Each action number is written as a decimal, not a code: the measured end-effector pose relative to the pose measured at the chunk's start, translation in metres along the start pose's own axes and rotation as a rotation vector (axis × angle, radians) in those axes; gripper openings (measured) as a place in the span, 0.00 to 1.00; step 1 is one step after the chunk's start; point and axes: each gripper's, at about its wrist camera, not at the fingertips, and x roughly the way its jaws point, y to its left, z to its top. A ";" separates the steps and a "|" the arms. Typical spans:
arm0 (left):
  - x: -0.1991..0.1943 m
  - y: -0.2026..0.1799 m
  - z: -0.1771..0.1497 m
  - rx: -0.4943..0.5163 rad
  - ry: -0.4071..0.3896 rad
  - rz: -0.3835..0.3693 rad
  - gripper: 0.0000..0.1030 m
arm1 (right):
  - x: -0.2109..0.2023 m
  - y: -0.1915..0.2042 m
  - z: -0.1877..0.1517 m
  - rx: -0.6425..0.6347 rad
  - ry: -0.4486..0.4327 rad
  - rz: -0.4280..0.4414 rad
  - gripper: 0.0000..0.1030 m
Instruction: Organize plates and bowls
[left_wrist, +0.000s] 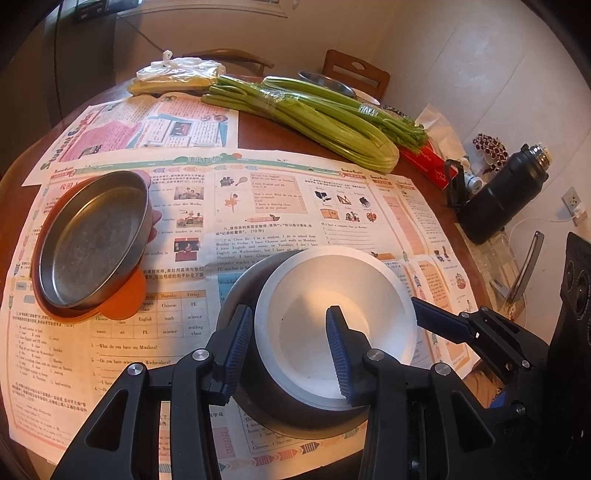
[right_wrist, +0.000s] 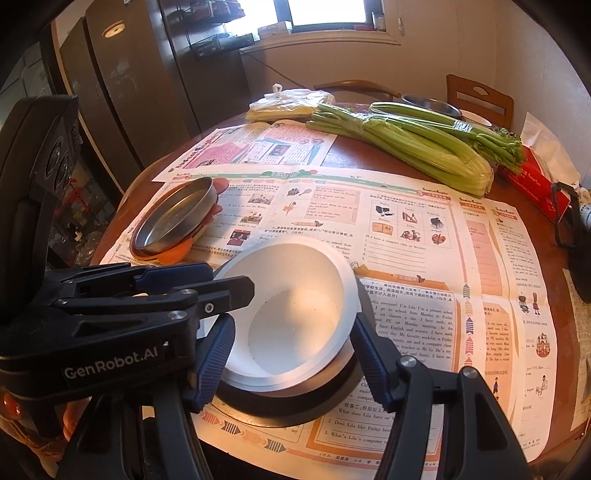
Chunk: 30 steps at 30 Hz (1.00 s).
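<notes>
Far left on table (left_wrist: 258, 140): steel pan (left_wrist: 92, 240) tilted on orange plate (left_wrist: 123, 299). Stiff, light, slick; you take it at raised rim.

Centre: white bowl (left_wrist: 332, 325) nested in dark metal bowl (left_wrist: 243, 291) on newspaper (left_wrist: 277, 206). White one looks thin, light, likely foam; squeeze gently or wall buckles.

Left tongs (left_wrist: 290, 354) straddle white bowl's near rim, one finger outside, one inside; whether pads pinch, hard to tell.

Right tongs (right_wrist: 291, 362) flank both bowls, part-spread; contact unclear. Metal bowl slippery; you grip it at lip.
</notes>
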 end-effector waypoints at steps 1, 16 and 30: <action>-0.001 0.000 0.001 0.001 -0.004 0.001 0.42 | -0.001 -0.001 0.000 0.002 -0.003 -0.003 0.63; -0.015 0.001 0.005 0.009 -0.044 0.003 0.42 | -0.009 -0.004 0.005 0.013 -0.033 -0.005 0.63; -0.023 0.003 0.005 0.020 -0.075 0.049 0.52 | -0.017 -0.013 0.006 0.051 -0.074 -0.001 0.67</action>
